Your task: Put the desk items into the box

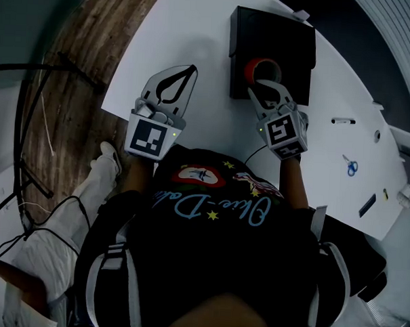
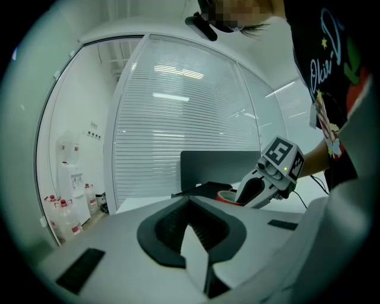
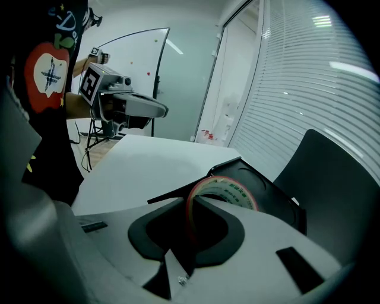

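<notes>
Right gripper (image 1: pixel 266 89) is pinching the tape roll (image 1: pixel 252 68) by its edge just over the black box (image 1: pixel 292 38), probably so it drops straight in, while the left gripper (image 1: pixel 191 71) hangs pressed shut and empty.

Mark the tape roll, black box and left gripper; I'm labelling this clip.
tape roll (image 3: pixel 231 189): right gripper view, printed inner face.
black box (image 1: pixel 292 41): head view, bare floor.
left gripper (image 3: pixel 161 110): right gripper view, tips of its shut jaws.

L gripper (image 1: pixel 191 71) shut; R gripper (image 1: pixel 266 87) clamped, tilted down.
</notes>
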`<state>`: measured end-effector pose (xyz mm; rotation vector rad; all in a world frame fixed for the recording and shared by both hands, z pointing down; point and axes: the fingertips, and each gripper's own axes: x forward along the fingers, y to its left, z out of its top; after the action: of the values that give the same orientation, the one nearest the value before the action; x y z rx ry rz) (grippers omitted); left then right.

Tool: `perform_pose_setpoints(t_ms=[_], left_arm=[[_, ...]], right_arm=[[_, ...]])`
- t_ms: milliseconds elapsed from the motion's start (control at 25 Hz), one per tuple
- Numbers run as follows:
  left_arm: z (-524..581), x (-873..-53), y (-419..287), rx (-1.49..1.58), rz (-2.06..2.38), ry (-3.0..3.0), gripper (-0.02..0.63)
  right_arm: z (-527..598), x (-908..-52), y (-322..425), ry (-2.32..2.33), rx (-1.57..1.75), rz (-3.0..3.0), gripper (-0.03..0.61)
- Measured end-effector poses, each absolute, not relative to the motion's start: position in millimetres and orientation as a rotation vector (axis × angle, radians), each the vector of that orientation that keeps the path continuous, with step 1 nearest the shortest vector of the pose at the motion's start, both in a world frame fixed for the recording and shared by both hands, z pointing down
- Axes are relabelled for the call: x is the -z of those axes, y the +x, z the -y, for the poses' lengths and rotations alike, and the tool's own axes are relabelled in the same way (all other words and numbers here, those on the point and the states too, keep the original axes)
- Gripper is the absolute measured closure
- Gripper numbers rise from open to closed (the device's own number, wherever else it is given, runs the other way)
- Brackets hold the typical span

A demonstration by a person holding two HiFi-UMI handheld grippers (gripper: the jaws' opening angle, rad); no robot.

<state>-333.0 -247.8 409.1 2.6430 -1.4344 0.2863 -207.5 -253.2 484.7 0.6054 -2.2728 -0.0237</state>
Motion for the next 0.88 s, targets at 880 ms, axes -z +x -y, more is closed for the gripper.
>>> perform_pose_setpoints(t_ms=[880], left_arm=[[248, -413, -345, -0.3, 1.467, 2.614, 0.617]], right_arm=[[245, -505, -213, 0.481, -0.028, 2.199, 0.526]])
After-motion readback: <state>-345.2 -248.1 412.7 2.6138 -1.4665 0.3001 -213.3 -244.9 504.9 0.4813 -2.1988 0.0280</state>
